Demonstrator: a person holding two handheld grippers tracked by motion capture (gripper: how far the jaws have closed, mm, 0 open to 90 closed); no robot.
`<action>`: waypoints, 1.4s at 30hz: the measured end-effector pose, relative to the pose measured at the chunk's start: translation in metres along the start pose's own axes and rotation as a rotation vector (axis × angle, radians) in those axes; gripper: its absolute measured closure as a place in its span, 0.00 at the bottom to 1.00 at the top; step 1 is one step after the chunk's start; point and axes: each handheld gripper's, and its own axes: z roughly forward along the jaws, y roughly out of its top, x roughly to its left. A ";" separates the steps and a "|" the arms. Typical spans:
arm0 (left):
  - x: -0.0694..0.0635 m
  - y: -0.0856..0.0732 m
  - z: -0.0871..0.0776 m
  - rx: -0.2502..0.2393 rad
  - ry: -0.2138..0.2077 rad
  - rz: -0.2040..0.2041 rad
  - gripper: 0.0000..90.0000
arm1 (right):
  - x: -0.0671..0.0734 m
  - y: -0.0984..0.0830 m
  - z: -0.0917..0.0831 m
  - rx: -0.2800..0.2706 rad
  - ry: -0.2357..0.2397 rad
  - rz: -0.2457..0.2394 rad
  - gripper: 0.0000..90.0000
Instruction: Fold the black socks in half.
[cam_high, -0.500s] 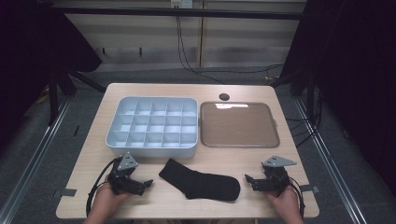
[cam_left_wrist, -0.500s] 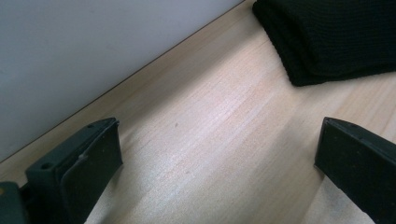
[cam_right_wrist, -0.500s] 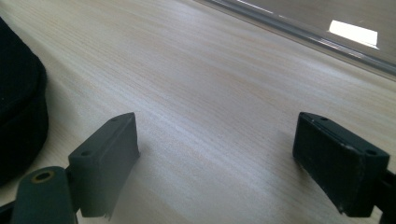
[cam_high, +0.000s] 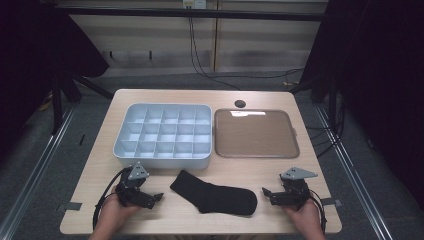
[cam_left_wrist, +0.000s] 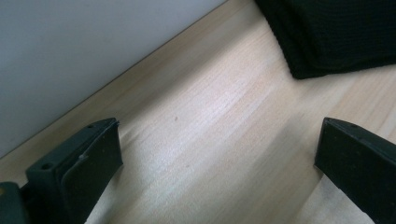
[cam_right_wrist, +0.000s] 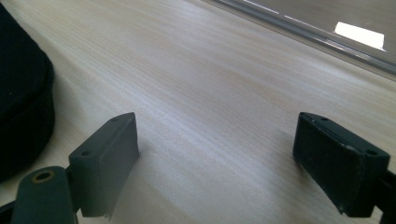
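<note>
1. The table (cam_high: 260, 97), of pale wood, is seen whole from the high view; its near edge is partly covered by the person's hands, and beyond it the room falls into darkness on both sides.
2. The brown tray (cam_high: 257, 134) is set at the back right, touching or just beside the grey box. A bright glare lies on its far rim, and what that patch is cannot be made out.
3. The grey box (cam_high: 165, 136), divided into many small compartments, is placed at the back left. No contents can be made out in it (the cells are small in the high view). In the left gripper view only a blank stretch of its wall (cam_left_wrist: 84, 51) is shown.
4. The black sock (cam_high: 215, 194) is laid flat on the table near the front edge, between the two grippers and touched by neither. It is cut off at the top of the left gripper view (cam_left_wrist: 336, 32) and at the left side of the right gripper view (cam_right_wrist: 21, 112).
5. The left gripper (cam_high: 152, 197) is held low beside the sock's cuff end; its jaws are spread wide with bare wood between them.
6. The right gripper (cam_high: 267, 194) is held near the sock's toe end, likewise spread and gripping nothing (its jaw tips are cut off by the frame).
</note>
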 end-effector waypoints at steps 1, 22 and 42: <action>0.000 0.002 -0.001 0.022 0.001 0.001 0.00 | 0.000 0.000 0.000 0.000 0.002 -0.004 0.15; -0.006 0.016 -0.020 0.050 -0.072 -0.036 0.30 | 0.001 0.001 -0.005 0.024 0.030 -0.035 0.21; -0.020 0.043 -0.010 0.059 -0.124 -0.112 0.36 | 0.010 -0.004 -0.018 0.054 0.093 -0.082 0.38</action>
